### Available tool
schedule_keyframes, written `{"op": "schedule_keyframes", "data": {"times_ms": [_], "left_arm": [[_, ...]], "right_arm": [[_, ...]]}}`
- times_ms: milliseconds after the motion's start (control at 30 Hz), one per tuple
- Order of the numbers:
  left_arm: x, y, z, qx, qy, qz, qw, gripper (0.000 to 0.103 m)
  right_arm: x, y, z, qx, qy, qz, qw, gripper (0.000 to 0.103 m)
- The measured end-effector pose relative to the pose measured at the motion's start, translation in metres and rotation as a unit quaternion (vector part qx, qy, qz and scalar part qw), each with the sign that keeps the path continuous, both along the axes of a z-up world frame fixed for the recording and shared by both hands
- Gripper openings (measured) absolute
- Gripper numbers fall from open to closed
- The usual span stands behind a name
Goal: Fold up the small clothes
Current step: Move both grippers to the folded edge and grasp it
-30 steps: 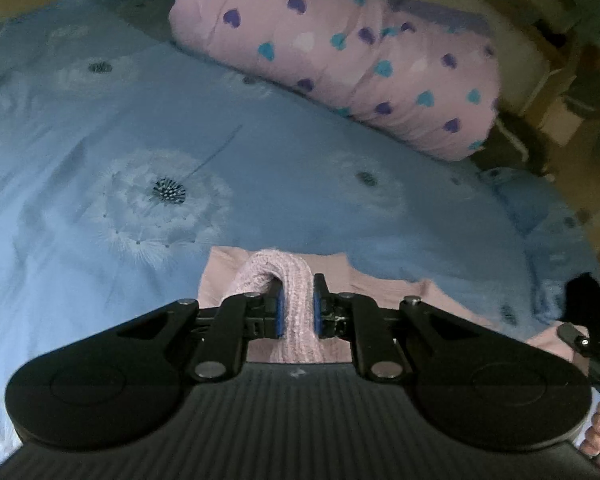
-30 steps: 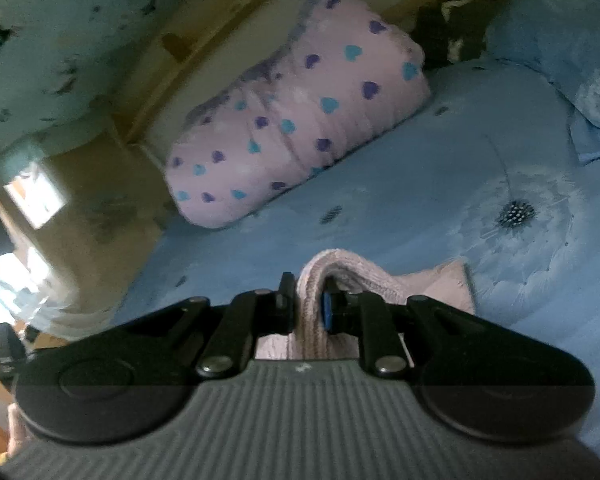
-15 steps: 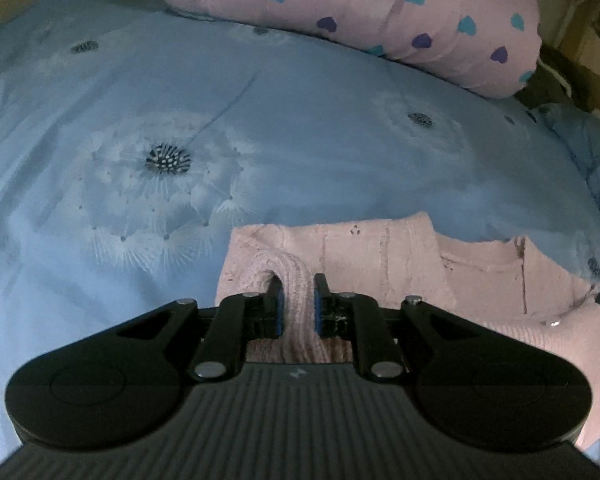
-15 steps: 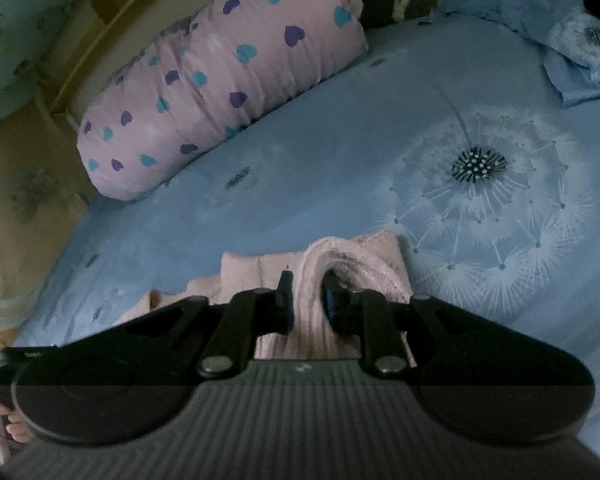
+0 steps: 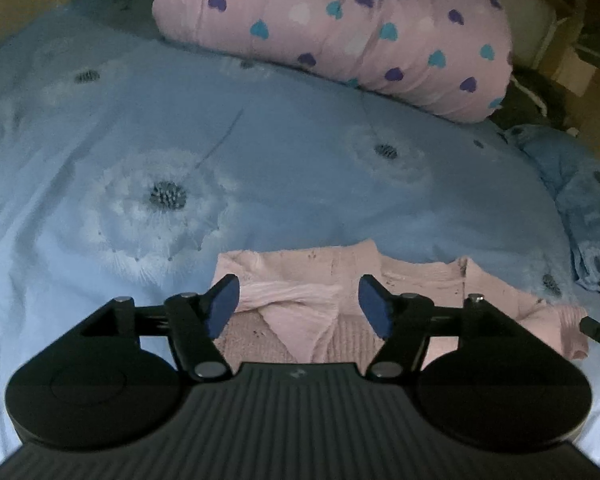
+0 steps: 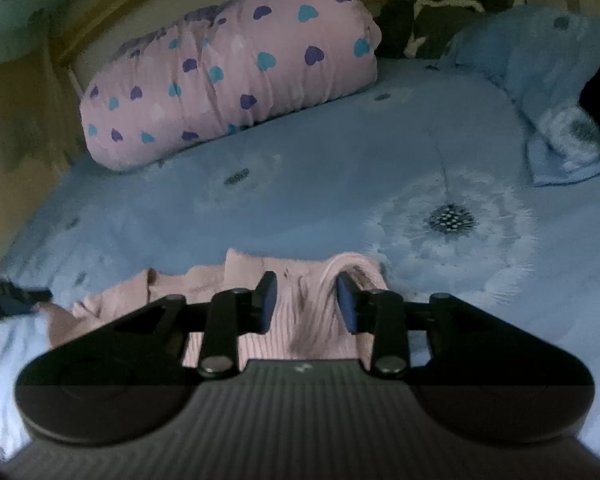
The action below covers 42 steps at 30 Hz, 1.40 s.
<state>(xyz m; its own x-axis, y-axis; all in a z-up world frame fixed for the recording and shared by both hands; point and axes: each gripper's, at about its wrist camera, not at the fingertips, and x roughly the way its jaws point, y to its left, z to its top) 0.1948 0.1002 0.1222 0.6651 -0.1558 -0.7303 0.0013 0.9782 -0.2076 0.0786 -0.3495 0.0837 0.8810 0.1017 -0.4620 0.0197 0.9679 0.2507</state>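
My left tool [image 5: 298, 306] had just sprung wide, its blue pads clear of the bunched fold of the pink knit sweater [image 5: 300, 320] that lay between them on the bed [image 5: 300, 168]. My right tool [image 6: 306, 302] had just been opening too, its jaws partly apart with a raised hump of the sweater [image 6: 300, 320] between them, apparently no longer pinched. I judged this fold laid down and being released; the next move called for backing both tools off without dragging the knit, then regripping for another fold.
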Motion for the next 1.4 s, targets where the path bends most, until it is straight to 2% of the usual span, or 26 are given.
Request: {"op": "schedule_keyframes", "data": {"times_ms": [100,233,367,467,567,667,800,1000,1133,1267,1400], "left_arm": [[-0.015,-0.005,0.010,0.014,-0.008,-0.011,0.9998,0.072],[-0.037,-0.018,0.008,0.043,-0.012,-0.037,0.9983,0.072],[-0.052,-0.038,-0.014,0.072,0.007,-0.077,0.9944,0.072],[-0.056,-0.052,-0.036,0.086,0.028,-0.105,0.9904,0.072],[-0.053,-0.062,-0.056,0.109,0.036,-0.119,0.9863,0.072],[-0.048,-0.070,-0.065,0.140,0.016,-0.122,0.9825,0.072],[-0.032,-0.077,-0.066,0.148,-0.007,-0.116,0.9822,0.072],[0.012,-0.077,-0.065,0.120,-0.019,-0.073,0.9900,0.072],[0.038,-0.068,-0.056,0.110,-0.027,-0.040,0.9928,0.072],[0.047,-0.054,-0.044,0.112,-0.035,-0.021,0.9928,0.072],[0.046,-0.031,-0.037,0.116,-0.041,-0.011,0.9923,0.072]], "right_arm": [[-0.015,0.002,0.006,-0.009,-0.011,-0.007,1.000,0.037],[-0.026,0.008,0.008,-0.023,-0.005,0.017,1.000,0.037],[-0.028,0.026,0.000,-0.046,0.031,0.078,0.995,0.037],[-0.021,0.042,-0.017,-0.062,0.066,0.120,0.989,0.036],[-0.009,0.057,-0.035,-0.092,0.094,0.130,0.983,0.036],[0.002,0.068,-0.044,-0.134,0.095,0.132,0.978,0.034],[0.018,0.070,-0.038,-0.141,0.069,0.110,0.982,0.034],[0.045,0.072,-0.033,-0.149,0.043,0.102,0.983,0.034],[0.072,0.073,-0.027,-0.161,0.024,0.073,0.984,0.034],[0.091,0.061,-0.020,-0.147,0.008,0.041,0.988,0.035],[0.087,0.040,-0.010,-0.125,-0.003,0.019,0.992,0.035]]}}
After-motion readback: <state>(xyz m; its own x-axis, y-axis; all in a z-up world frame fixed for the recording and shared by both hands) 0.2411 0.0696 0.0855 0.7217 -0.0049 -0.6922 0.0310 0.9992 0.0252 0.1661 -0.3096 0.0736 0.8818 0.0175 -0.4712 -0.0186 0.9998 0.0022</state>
